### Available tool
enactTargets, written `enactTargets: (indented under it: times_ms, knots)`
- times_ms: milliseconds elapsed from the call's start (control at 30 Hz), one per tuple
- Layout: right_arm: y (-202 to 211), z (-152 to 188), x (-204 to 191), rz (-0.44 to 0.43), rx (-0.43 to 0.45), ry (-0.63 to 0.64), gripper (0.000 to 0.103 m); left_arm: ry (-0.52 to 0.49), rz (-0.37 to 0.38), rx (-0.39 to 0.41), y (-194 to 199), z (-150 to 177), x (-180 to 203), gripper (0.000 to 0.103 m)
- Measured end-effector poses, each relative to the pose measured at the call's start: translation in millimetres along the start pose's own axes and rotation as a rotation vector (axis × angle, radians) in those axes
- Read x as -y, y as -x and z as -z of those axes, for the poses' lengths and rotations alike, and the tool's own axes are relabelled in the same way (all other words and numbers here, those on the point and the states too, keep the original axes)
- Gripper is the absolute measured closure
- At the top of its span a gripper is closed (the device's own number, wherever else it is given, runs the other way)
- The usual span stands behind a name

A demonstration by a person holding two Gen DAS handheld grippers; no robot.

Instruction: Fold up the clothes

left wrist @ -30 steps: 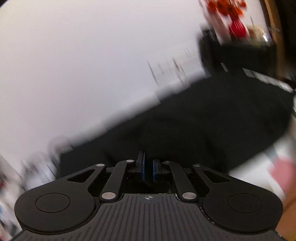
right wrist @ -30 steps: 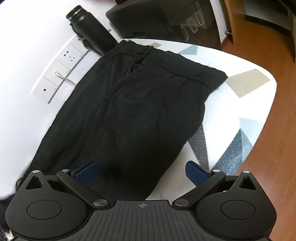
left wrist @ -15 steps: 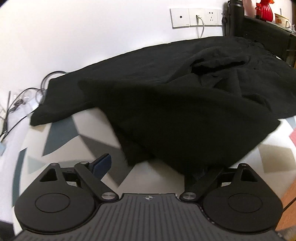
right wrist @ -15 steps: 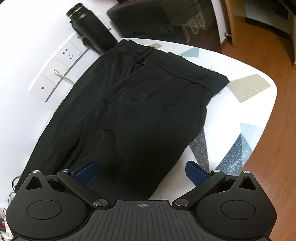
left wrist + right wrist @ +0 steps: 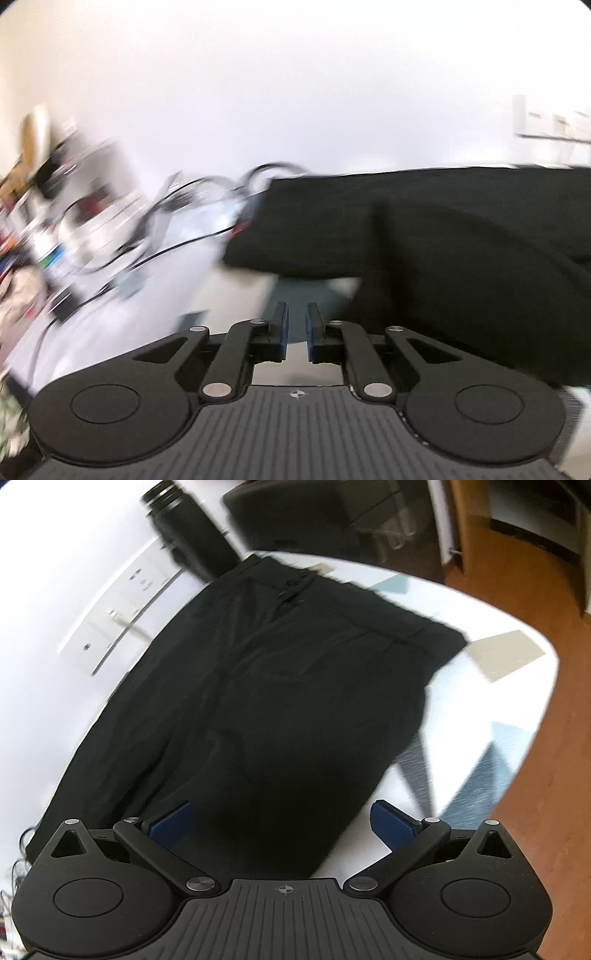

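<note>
The black trousers point(image 5: 266, 701) lie flat on the white worktop point(image 5: 509, 672), which has grey and beige shapes printed on it. The waistband with its buttons is at the far end, close to a black bottle point(image 5: 188, 535) that stands against the wall. Wall sockets point(image 5: 122, 605) are on the wall beside the trousers.

The right gripper point(image 5: 282, 823) is above the lower part of the trousers. Its jaws stand wide apart and hold nothing; the blue pads point(image 5: 170, 823) are on both sides of the dark cloth.

The left wrist view is blurred. The left gripper point(image 5: 295, 328) has its jaws almost closed, with only a narrow gap between the blue pads, and nothing is between them. The trousers point(image 5: 424, 251) are ahead of it and to the right. Some cables point(image 5: 155, 236) lie on the worktop at the left.
</note>
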State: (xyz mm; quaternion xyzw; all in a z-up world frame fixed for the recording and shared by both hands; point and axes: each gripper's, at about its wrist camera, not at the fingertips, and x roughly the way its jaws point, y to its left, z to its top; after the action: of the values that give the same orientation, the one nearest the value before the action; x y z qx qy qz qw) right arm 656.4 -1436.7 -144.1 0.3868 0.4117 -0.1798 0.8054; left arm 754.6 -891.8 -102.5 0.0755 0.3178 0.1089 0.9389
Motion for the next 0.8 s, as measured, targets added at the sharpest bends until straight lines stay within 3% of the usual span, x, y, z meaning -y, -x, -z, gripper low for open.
enactTargets:
  times_ms: [33,67,133,167,200,333,433,533,633,667,733,767,800]
  knots:
    - [-3,2,-5,-0.005,-0.010,0.012,0.001,0.028,0.008,-0.017,1,2,-10,0.091]
    - [-7,4,-9,-0.009,-0.021,0.025,0.001,0.041,0.032,-0.044,3,3,-15,0.082]
    - [-14,8,-17,-0.007,-0.041,0.048,0.001,0.054,0.090,-0.092,8,0,-13,0.049]
    - [-16,9,-20,-0.007,-0.047,0.054,0.001,0.058,0.126,-0.112,11,-4,-7,0.021]
    - [-18,10,-22,-0.008,-0.051,0.059,0.001,0.069,0.180,-0.118,17,-8,2,0.015]
    - [-19,11,-27,-0.027,-0.057,0.077,0.001,0.127,0.376,-0.153,24,-29,46,0.014]
    - [-14,10,-23,-0.025,-0.041,0.080,0.001,0.122,0.373,-0.214,12,-44,83,0.014]
    - [-8,8,-3,-0.012,-0.023,0.042,0.001,0.048,0.346,-0.228,8,-49,124,0.014]
    - [-1,5,22,0.001,-0.009,-0.009,0.001,-0.033,0.318,-0.301,-8,-39,143,0.015]
    - [2,5,31,0.006,-0.004,-0.026,0.001,-0.049,0.327,-0.305,-5,-36,143,0.020]
    - [5,5,47,0.014,0.010,-0.061,0.001,-0.049,0.343,-0.283,6,-28,131,0.049]
    - [7,6,55,0.018,0.018,-0.078,0.001,-0.022,0.351,-0.270,13,-24,120,0.070]
    - [7,6,59,0.018,0.022,-0.091,0.001,0.019,0.363,-0.274,18,-19,107,0.080]
